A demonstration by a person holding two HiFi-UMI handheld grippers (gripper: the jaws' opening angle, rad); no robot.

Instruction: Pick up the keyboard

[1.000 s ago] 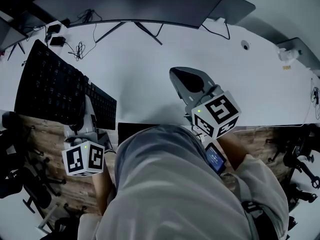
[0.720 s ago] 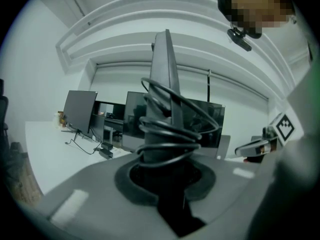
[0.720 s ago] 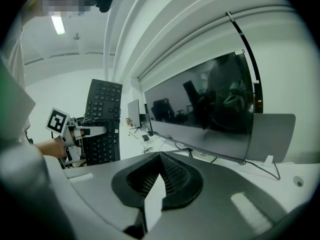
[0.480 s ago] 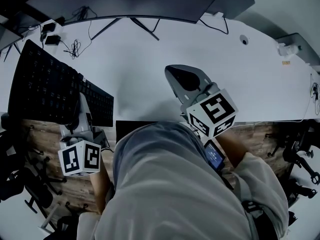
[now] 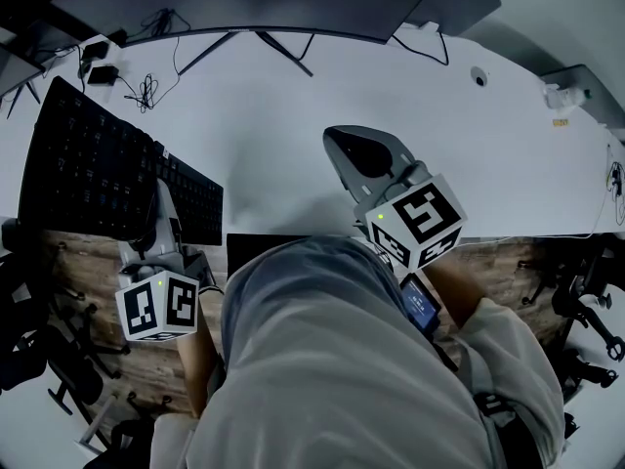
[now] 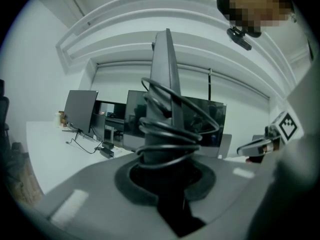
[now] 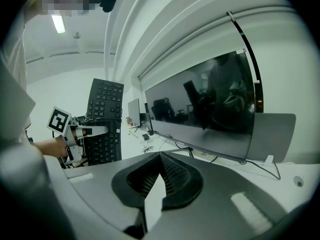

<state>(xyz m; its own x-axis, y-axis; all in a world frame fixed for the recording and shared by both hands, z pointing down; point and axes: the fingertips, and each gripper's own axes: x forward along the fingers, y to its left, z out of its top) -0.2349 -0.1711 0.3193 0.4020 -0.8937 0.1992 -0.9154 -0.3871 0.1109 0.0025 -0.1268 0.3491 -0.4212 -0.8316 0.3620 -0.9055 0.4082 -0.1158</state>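
Since a second ago, the keyboard [image 5: 107,169] and the left gripper [image 5: 158,208] have drifted slightly left and up. We see the left jaws clamped on the keyboard's edge, where its coiled cable [image 6: 170,134] loops, and the board raised steeply at the white worktop's [image 5: 293,96] left end. The right gripper [image 7: 160,156] hovers mid-worktop, its jaws closed together on nothing.

The keyboard [image 5: 93,169] is black, keys and frame alike, and the cable [image 6: 172,132] is black too, against a plain white table [image 5: 283,115]. The left gripper [image 5: 159,225] and the right gripper [image 5: 359,156] are mid grey, each with a white cube patterned in black square markers and a small green light. The monitor [image 5: 254,3] is dark, the floor [image 5: 88,262] brown wood-grain, the sleeve [image 5: 332,360] pale grey
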